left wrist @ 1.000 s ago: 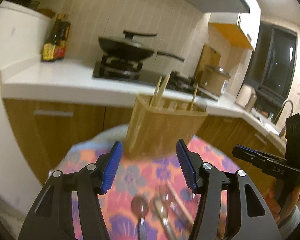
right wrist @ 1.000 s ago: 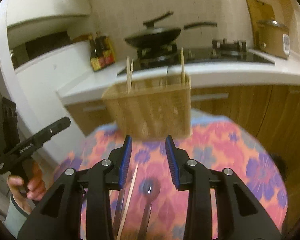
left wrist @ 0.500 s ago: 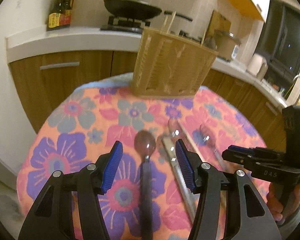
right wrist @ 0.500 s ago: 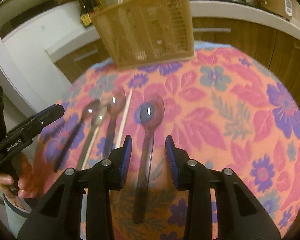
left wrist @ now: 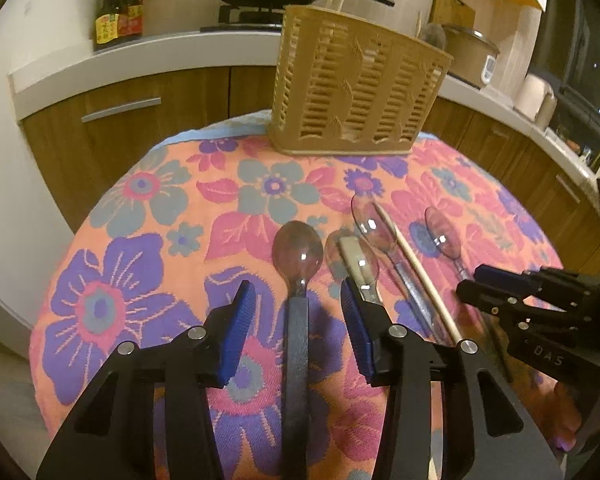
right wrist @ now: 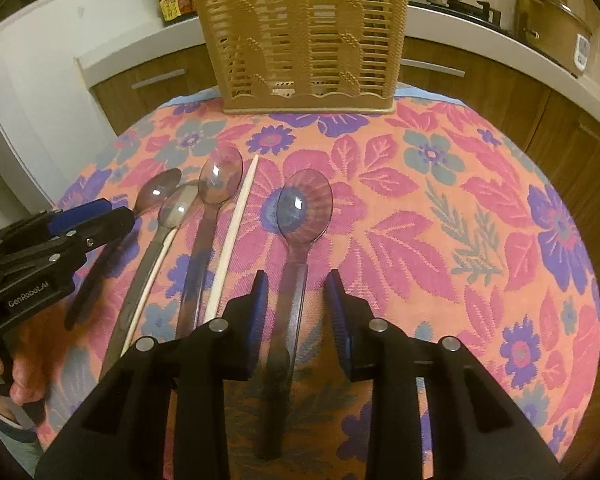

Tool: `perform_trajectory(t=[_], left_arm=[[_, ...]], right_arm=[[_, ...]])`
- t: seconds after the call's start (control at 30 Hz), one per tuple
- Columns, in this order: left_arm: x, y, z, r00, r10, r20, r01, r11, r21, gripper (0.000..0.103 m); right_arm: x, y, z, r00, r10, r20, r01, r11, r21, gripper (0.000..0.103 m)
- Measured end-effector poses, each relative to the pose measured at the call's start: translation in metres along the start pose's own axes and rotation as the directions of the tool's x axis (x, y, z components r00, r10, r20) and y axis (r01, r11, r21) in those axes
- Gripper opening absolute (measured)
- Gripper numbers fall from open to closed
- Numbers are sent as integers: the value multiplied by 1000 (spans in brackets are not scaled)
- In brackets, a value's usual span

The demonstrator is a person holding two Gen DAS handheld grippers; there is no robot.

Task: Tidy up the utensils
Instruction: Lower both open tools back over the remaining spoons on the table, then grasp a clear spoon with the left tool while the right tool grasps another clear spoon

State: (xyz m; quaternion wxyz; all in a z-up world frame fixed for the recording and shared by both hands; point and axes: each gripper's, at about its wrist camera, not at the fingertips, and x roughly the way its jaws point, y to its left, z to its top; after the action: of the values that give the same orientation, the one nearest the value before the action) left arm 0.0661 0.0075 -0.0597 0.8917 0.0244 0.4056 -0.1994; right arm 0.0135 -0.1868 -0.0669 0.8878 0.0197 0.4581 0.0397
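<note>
Now lower, both tongs [left wrist: 298, 328] [right wrist: 296, 312] closing, straddling spoons [left wrist: 298, 256]

Cloth [right wrist: 480, 220] right of spoons [right wrist: 220, 180] bare; basket [right wrist: 300, 36] blocks far edge.

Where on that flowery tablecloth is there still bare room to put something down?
The widest bare patch is the cloth to the right of the rightmost spoon, out to the table's edge. A bare strip also lies between the utensil tips and the basket. The left side is crowded with three spoons and chopsticks.
</note>
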Motion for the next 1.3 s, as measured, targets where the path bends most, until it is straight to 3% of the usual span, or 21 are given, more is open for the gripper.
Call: perform_trajectory(t=[0.23,0.37,0.93,1.1,1.17,1.3], left_arm=[[11,-14,4,994,73,-84,-64,992,110,42],[15,-19,9,987,105,-122,-86,985,152,41],[19,-23,13,981,98,-170,-61,976,211,33],[18,-25,11,982,105,-159,-65,969,239,25],[18,-29,9,982,110,-154,-68,965,255,11],[18,-33,8,981,131,-142,-89,959,267,10]], right_arm=[[7,-1,17,994,-11,-110,6,999,-43,22],[9,0,21,988,-20,-151,12,998,-57,12],[0,-46,18,979,14,-202,-12,1000,11,10],[0,-49,16,977,21,-213,-22,1000,2,10],[0,-49,16,976,18,-216,-20,1000,-6,10],[1,-52,17,973,38,-228,-36,999,10,10]])
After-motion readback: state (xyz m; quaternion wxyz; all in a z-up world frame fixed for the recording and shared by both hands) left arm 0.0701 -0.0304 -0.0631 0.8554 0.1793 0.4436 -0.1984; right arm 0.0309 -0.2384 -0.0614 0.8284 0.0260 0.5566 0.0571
